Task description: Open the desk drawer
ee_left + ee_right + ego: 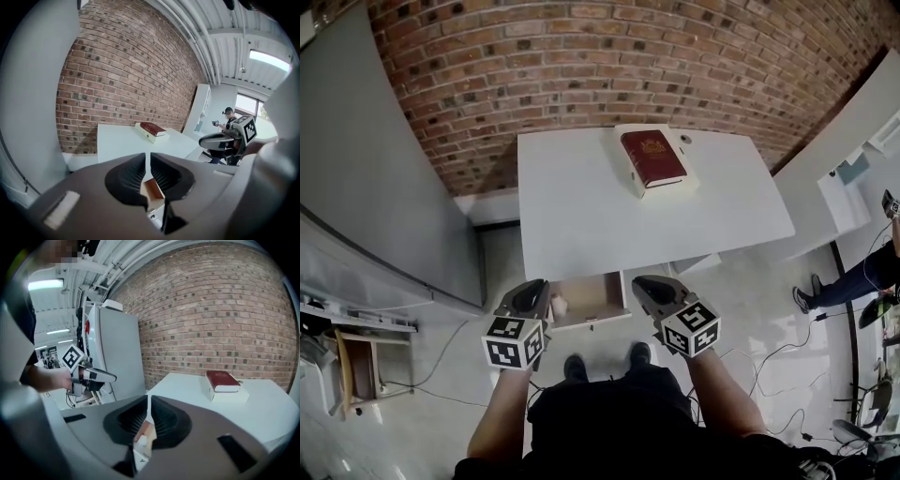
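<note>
Both grippers are hanging empty over the floor in front of the desk (581,216). The left gripper (148,169) and right gripper (149,416) are showing jaws all but shut, only a slit between the pads, nothing in it. The drawer (592,298) is sitting pulled out at the desk's 6 o'clock edge, between the two grippers. The opening step is looking done. Any further pull would need the jaws reopening onto the drawer front.

White desk (581,216); tan drawer (592,298) interior; dark red book (652,157); red-brown brick wall (581,56) across the frame's top.
</note>
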`<act>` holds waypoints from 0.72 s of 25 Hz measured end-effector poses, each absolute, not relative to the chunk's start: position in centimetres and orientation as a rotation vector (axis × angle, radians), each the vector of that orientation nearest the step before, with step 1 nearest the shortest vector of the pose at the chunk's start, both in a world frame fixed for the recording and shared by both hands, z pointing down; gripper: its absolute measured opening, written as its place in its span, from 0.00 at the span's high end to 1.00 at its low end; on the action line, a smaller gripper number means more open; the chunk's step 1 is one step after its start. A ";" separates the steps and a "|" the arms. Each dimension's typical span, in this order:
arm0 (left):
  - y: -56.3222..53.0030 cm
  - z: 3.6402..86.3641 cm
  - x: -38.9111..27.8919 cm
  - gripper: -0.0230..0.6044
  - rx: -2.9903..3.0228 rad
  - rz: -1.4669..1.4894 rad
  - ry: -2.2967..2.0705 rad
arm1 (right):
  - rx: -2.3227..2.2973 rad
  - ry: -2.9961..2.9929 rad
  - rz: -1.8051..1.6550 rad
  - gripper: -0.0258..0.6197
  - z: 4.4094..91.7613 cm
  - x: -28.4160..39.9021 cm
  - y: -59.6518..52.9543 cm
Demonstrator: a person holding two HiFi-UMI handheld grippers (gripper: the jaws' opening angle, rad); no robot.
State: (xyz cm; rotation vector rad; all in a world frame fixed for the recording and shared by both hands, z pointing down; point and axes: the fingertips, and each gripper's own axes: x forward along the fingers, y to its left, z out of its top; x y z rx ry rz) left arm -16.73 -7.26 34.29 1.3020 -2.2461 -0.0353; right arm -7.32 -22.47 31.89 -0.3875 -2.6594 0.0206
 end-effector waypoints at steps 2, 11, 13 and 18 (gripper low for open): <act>-8.0 33.8 -16.3 0.91 1.305 -0.004 -2.256 | -0.417 -2.682 0.021 0.92 31.3 -7.8 -23.0; -12.4 29.1 -16.0 0.94 1.177 -0.011 -2.403 | -0.674 -2.773 -0.025 0.94 27.4 -6.0 -28.4; -14.3 27.7 -15.3 0.95 1.177 0.022 -2.429 | -0.708 -2.801 -0.003 0.94 26.3 -5.3 -30.5; -18.4 25.0 -13.5 0.94 1.117 0.001 -2.509 | -0.807 -2.819 -0.001 0.94 24.8 -3.1 -35.3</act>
